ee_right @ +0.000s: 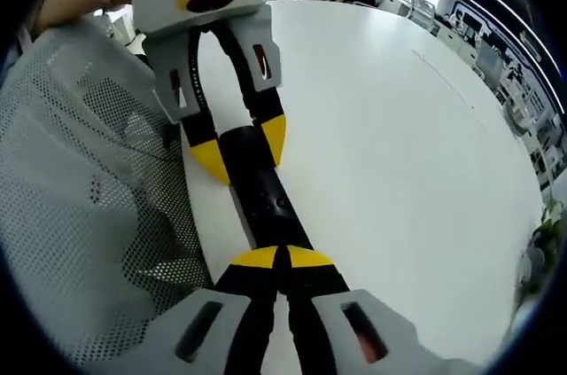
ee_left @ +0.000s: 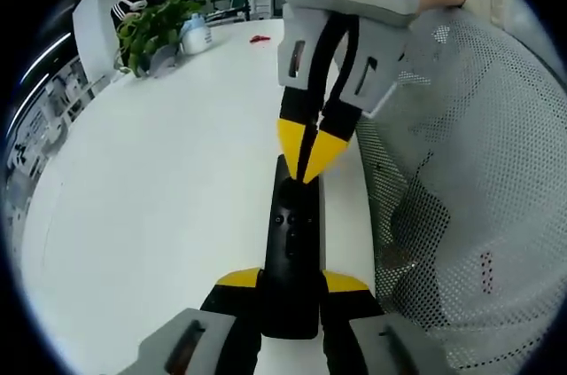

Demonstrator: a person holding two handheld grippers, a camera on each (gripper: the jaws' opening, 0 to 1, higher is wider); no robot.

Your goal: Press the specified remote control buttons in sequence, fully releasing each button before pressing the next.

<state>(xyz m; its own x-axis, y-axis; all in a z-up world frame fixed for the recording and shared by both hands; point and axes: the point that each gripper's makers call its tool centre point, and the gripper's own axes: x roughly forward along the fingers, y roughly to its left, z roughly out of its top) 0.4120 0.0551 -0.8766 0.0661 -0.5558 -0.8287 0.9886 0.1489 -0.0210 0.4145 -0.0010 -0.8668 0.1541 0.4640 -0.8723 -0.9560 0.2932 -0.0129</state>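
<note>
glossy black plastic remote (ee_left: 290,251); smooth white table (ee_left: 159,207)

Both views face each other closely along the remote (ee_left: 291,251), sharing the white table (ee_left: 159,198).

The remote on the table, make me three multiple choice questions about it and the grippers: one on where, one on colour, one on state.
1. Where does the black remote lie?
A. near the white table edge, beside the mesh chair
B. next to the plant
C. on the chair seat

2. What colour are the gripper fingertips?
A. red
B. yellow
C. blue

3. How does the right gripper stand?
A. wide open
B. shut, tips together over the remote
C. clamped round a bottle

A: remote by the table edge.
B: yellow tips in both views.
B: tips meet; the left gripper flanks the remote.
</note>
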